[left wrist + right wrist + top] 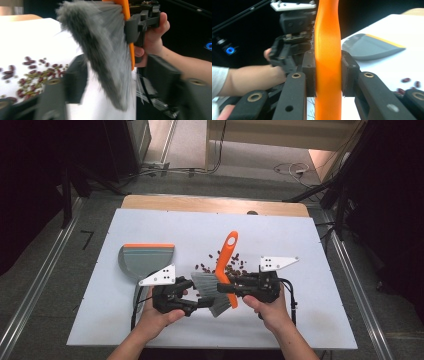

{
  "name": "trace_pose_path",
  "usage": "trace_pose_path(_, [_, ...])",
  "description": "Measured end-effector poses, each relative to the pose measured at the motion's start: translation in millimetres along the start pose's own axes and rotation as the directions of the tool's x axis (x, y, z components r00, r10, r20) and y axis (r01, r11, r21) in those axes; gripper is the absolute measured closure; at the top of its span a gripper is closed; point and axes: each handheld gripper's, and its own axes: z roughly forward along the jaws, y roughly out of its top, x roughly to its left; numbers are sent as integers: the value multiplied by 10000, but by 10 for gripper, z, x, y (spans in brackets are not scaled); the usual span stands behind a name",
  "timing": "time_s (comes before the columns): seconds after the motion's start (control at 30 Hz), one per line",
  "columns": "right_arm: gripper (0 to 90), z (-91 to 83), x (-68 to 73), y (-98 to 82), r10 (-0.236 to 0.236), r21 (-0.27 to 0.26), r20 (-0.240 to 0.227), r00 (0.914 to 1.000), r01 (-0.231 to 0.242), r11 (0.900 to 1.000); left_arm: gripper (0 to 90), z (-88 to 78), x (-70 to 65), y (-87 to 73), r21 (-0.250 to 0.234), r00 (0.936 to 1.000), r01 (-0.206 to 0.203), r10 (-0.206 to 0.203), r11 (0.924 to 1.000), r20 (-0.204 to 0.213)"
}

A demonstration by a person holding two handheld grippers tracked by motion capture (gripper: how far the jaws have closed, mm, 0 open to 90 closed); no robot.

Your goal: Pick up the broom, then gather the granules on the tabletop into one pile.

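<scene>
Right gripper view, orange brush handle (327, 50) clamped by right gripper (328, 75), grey bristles (105, 50) straddled by left gripper (120, 82), apparently released, beans (227, 265) scattered beside dustpan (145, 260).

Dustpan (145, 260) left of beans (225, 265)

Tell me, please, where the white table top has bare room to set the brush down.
Free: the white table top right of the right gripper, and the far strip behind the dustpan. Crowded: the middle, with scattered beans around the brush.
</scene>
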Motion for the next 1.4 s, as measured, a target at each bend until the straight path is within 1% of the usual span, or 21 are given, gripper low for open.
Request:
trace_pose_path(0.17, [691, -110, -46, 35, 237, -5, 1113, 9935, -238, 9997, 124, -118, 8, -2, 74, 9938, -205, 212, 9998, -1095])
trace_pose_path(0.23, [691, -167, -50, 65, 225, 112, 1805, 9833, -250, 9996, 63, -168, 19, 1, 79, 9886, -278, 287, 9996, -1476])
trace_pose_path(0.27, [691, -167, -50, 65, 225, 112, 1805, 9833, -250, 9996, 63, -193, 27, 1, 21, 9874, -236, 237, 9997, -1566])
trace_pose_path(0.3, [691, -181, -52, 75, 225, 152, 2030, 9789, -261, 9995, 49, -220, 34, 3, -15, 9869, -184, 179, 9998, -1602])
trace_pose_path(0.33, [691, -210, -51, 86, 155, 212, 2555, 9667, -217, 9995, 30, -242, 38, 2, -69, 9863, -209, 195, 9998, -1636])
trace_pose_path(0.37, [691, -210, -51, 86, 155, 212, 2555, 9667, -217, 9995, 30, -262, 39, 5, -58, 9852, -286, 272, 9996, -1691])
trace_pose_path(0.4, [690, -221, -49, 92, 98, 302, 2835, 9589, -191, 9994, 25, -278, 38, 7, -76, 9835, -303, 285, 9995, -1784])
trace_pose_path(0.43, [691, -242, -46, 102, -71, 526, 3403, 9403, -115, 9985, 17, -295, 39, 9, -49, 9813, -342, 326, 9994, -1898])
trace_pose_path(0.47, [691, -242, -46, 102, -71, 526, 3403, 9403, -115, 9985, 17, -309, 40, 9, -62, 9794, -399, 379, 9992, -1982])
trace_pose_path(0.57, [691, -267, -46, 114, -194, 769, 4049, 9141, -129, 9970, 3, -351, 32, 2, -58, 9713, -512, 485, 9987, -2330])
trace_pose_path(0.63, [690, -281, -52, 119, -289, 899, 4466, 8942, -127, 9959, 2, -377, 10, -19, -25, 9682, -549, 526, 9985, -2445])
trace_pose_path(0.7, [690, -285, -60, 125, -362, 1051, 4778, 8777, -161, 9943, 2, -392, -17, -40, 150, 9636, -718, 732, 9973, -2573])
trace_pose_path(0.73, [690, -283, -70, 132, -515, 1269, 4997, 8647, -143, 9918, 2, -401, -28, -48, 188, 9620, -733, 757, 9971, -2625])
trace_pose_path(0.93, [690, -320, -168, 147, -518, 1430, 5546, 8305, -338, 9892, 2, -527, -39, -92, 131, 9498, -814, 816, 9966, -3019])
trace_pose_path(0.97, [690, -330, -185, 153, -522, 1449, 5662, 8226, -370, 9887, 2, -547, -37, -95, 101, 9487, -786, 779, 9969, -3063])
trace_pose_path(1.0, [690, -344, -209, 163, -506, 1483, 5722, 8185, -425, 9880, 2, -569, -34, -100, 84, 9468, -795, 781, 9968, -3122])
trace_pose_path(1.03, [690, -363, -241, 180, -482, 1531, 5865, 8085, -522, 9868, 2, -581, -33, -105, 92, 9454, -798, 786, 9968, -3163])
trace_pose_path(1.17, [690, -424, -325, 247, -450, 1639, 6172, 7855, -724, 9838, 2, -632, -35, -137, 205, 9415, -796, 820, 9966, -3268])
trace_pose_path(1.27, [690, -441, -392, 313, -710, 2042, 6534, 7536, -851, 9752, 2, -668, -43, -182, 399, 9385, -818, 905, 9958, -3333])
trace_pose_path(1.33, [690, -440, -448, 350, -846, 2285, 6809, 7274, -1012, 9683, 2, -701, -35, -220, 493, 9353, -779, 901, 9957, -3421])
trace_pose_path(1.4, [690, -435, -523, 380, -895, 2452, 7000, 7085, -1207, 9619, 2, -746, -13, -250, 420, 9338, -699, 802, 9967, -3487])
